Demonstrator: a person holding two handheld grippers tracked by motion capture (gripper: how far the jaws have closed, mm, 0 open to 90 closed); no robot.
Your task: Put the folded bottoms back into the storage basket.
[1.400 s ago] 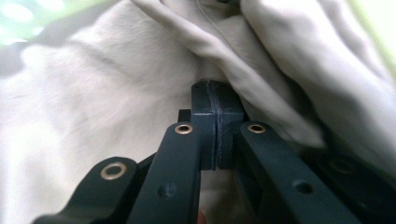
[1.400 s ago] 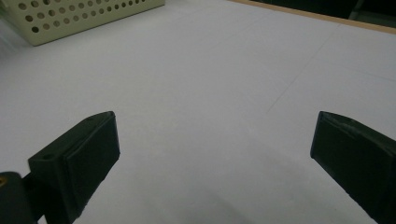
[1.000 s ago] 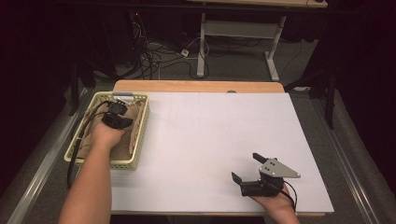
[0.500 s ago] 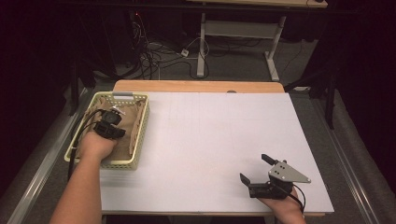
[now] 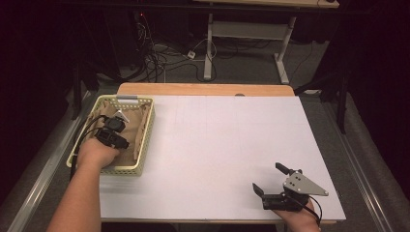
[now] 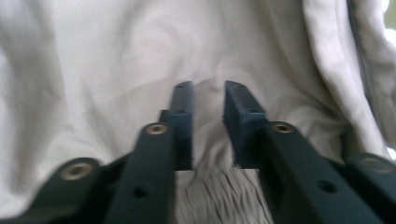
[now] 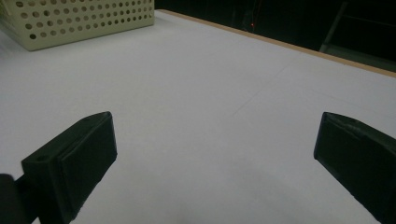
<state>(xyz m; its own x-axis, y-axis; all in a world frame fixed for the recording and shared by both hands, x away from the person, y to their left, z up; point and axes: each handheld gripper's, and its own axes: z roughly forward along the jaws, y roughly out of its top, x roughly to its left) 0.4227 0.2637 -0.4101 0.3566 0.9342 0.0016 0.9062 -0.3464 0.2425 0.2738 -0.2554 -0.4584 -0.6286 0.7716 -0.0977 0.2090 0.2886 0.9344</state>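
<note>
A pale yellow perforated basket [image 5: 143, 145] stands at the left edge of the white table [image 5: 222, 145], and everything else is placed from it. Inside the basket lies a crumpled beige cloth [image 5: 140, 123] that covers its floor and rides up its walls. The left gripper [image 5: 115, 129] is down inside the basket, over the cloth. In the left gripper view its jaws have just been opening and stand a narrow gap apart, with the cloth [image 6: 116, 70] bunched right below and between the tips, its pleats showing at the base of the gap; the pads do not press on it. The right gripper [image 5: 271, 180] hovers well away from the basket, near the table's front right corner, its jaws spread wide with nothing between them.
</note>
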